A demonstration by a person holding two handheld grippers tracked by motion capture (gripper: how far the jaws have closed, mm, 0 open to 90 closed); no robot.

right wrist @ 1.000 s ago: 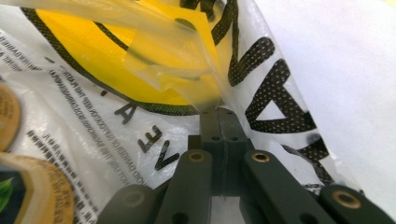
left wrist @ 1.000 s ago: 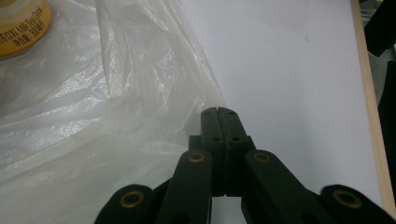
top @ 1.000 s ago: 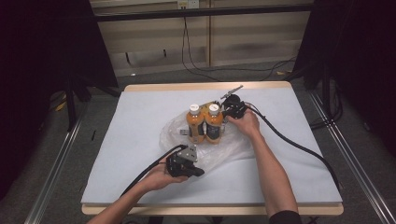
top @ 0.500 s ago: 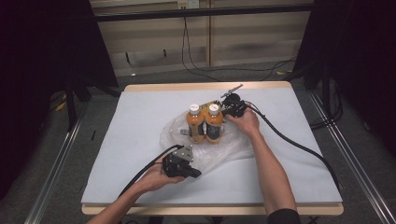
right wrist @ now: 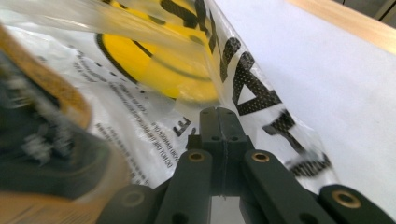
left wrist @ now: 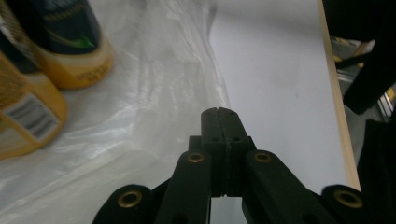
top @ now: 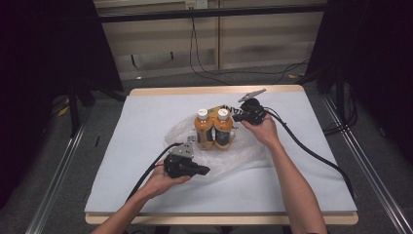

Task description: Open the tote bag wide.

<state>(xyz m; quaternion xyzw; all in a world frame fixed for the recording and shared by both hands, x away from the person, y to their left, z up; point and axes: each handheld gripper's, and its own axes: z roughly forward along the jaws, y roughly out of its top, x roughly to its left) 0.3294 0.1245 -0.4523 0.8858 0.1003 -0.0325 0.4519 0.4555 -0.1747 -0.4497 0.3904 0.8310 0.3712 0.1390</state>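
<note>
A white sheet (top: 146, 126) is spread over the wooden-edged table (top: 214, 90), with grey floor and dark curtains seen around it. Two orange white-capped bottles (top: 214, 129) stand on a crumpled clear plastic bag (top: 234, 156) between the grippers. The left gripper (left wrist: 218, 113) is held with jaws pressed together at the bag's near edge; the right gripper (right wrist: 217, 114), jaws likewise together, is held against the bag's printed film beyond the bottles.

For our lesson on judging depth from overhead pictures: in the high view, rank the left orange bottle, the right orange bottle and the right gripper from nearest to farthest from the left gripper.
From the left gripper:
1. Left orange bottle, up and slightly right, standing on the clear plastic bag.
2. Right orange bottle, beside the first, on its right.
3. Right gripper, beyond the bottles at the bag's far edge.
</note>
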